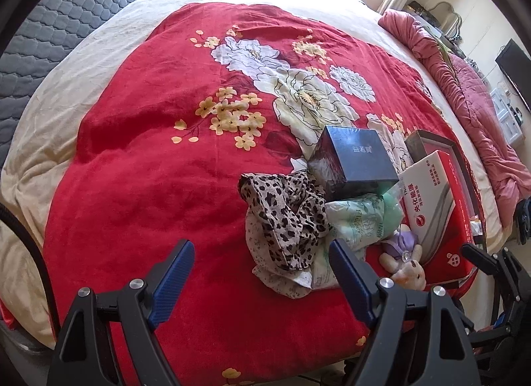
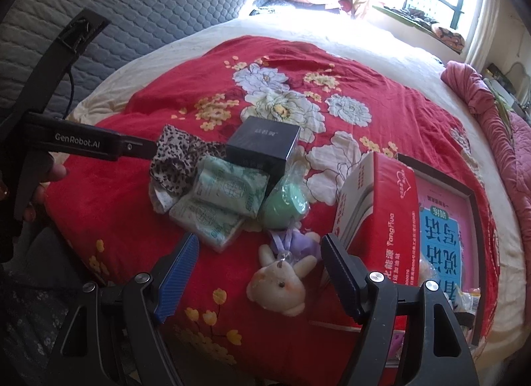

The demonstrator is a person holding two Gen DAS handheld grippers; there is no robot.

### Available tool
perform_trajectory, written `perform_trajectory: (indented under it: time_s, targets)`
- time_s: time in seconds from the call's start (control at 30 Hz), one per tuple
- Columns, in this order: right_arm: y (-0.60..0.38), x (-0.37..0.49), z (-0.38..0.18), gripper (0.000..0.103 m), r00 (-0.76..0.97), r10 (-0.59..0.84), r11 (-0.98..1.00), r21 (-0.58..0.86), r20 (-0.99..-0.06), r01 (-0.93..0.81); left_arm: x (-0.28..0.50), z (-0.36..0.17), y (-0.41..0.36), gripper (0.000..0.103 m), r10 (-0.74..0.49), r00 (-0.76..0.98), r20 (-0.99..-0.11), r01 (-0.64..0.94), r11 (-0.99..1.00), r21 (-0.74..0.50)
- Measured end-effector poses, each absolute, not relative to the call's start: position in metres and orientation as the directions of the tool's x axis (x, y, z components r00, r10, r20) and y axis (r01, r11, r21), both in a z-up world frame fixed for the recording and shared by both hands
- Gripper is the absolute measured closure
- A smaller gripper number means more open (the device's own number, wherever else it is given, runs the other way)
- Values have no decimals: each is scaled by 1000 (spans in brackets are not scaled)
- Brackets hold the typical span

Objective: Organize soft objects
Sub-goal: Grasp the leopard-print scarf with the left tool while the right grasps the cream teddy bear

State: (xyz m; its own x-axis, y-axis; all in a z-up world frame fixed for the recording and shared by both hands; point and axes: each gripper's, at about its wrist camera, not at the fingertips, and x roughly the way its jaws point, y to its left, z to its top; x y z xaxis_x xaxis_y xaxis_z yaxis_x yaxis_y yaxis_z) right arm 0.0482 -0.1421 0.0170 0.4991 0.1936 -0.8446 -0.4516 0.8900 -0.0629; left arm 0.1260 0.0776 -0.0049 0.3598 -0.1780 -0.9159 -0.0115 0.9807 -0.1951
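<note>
A leopard-print cloth (image 1: 285, 220) (image 2: 176, 160) lies crumpled on the red floral blanket (image 1: 159, 153) (image 2: 116, 213). Beside it lie green tissue packs (image 1: 358, 223) (image 2: 219, 203), a green soft thing in plastic (image 2: 287, 203) and a small plush bunny (image 1: 406, 268) (image 2: 282, 281). My left gripper (image 1: 262, 253) is open, just short of the cloth; it also shows in the right wrist view (image 2: 146, 150), its tip at the cloth's left edge. My right gripper (image 2: 259, 246) is open and empty, with the bunny between its fingers' line. Its fingers show at the right edge of the left wrist view (image 1: 481, 259).
A dark box (image 1: 355, 160) (image 2: 262, 146) stands behind the soft things. A red-and-white carton (image 1: 434, 206) (image 2: 375, 213) and a framed picture book (image 2: 444, 236) lie to the right. A pink quilt (image 1: 464, 87) runs along the bed's right side. A grey quilted headboard (image 2: 132, 4) is at left.
</note>
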Motion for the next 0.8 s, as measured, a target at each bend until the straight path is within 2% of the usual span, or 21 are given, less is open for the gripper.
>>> perform_trajectory:
  time_s: [0.2,0.4,0.53,0.8]
  targets:
    - [-127,52,-21,26,444,68,856,-176,-894,-487,132,-14,81,23,-181,349,-919,-23,979,-201]
    - [-116,57,-51,26,431,-42,814,-281,-902,-509,142,-23,80,25,-187,336,-923,-28,978,-209]
    - [-116,61,-65,26,415,-80,809,-303,-906,-504,152,-30,79,26,-200,323,-925,-29,975,-221]
    - [-111,66,-77,25,455,-142,765,-389,-879,-512,175,-37,77,37,-211,317,-925,-28,972,-232]
